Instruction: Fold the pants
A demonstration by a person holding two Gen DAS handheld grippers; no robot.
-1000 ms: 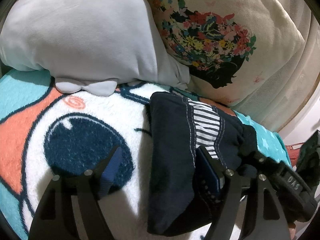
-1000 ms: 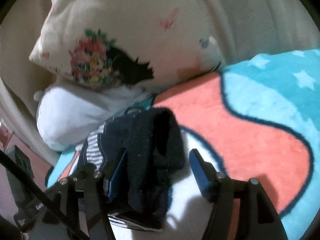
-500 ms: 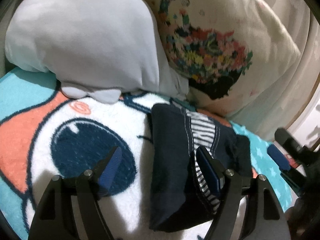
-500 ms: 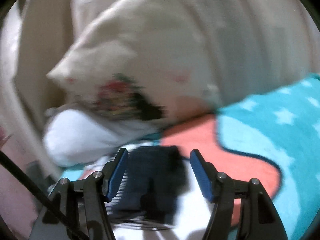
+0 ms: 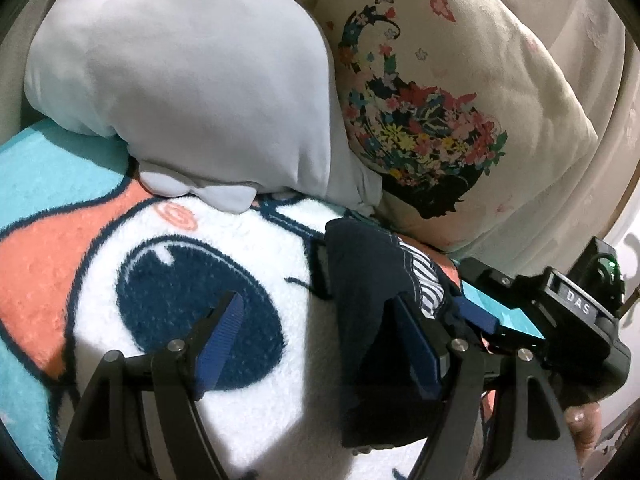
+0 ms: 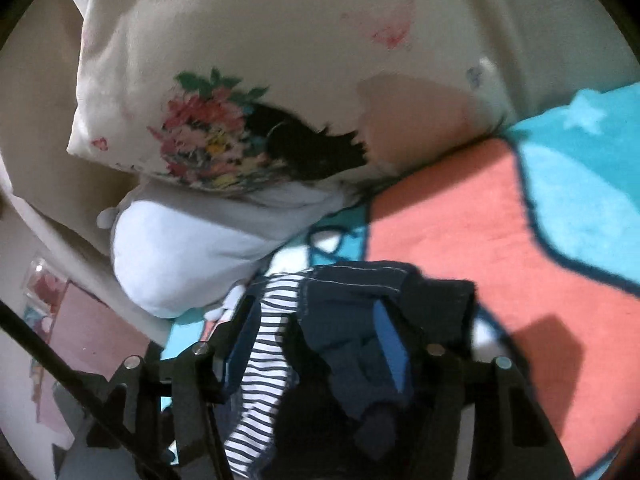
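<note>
Folded dark navy pants [image 5: 368, 272] with a striped lining lie on a fleece blanket [image 5: 240, 248]. My left gripper [image 5: 316, 304] is open: its left finger hovers over the blue eye print, and its right finger rests on the pants. My right gripper [image 5: 472, 308] reaches in from the pants' right edge. In the right wrist view the pants [image 6: 360, 288] bunch between the right gripper's [image 6: 312, 312] jaws, which are closing. The blue pads do not visibly pinch the cloth. The lower part of the pants is hidden by the fingers.
A grey pillow [image 5: 180, 80] and a cream floral pillow [image 5: 440, 120] lean at the head of the bed just beyond the pants. The orange and teal blanket [image 6: 500, 220] stretches off to the right. A person's fingertip [image 5: 580, 416] shows under the right gripper.
The right gripper drew back from the pants half a second ago and has come forward again, so the cloth now sits between its fingers. The left gripper has hardly moved.
</note>
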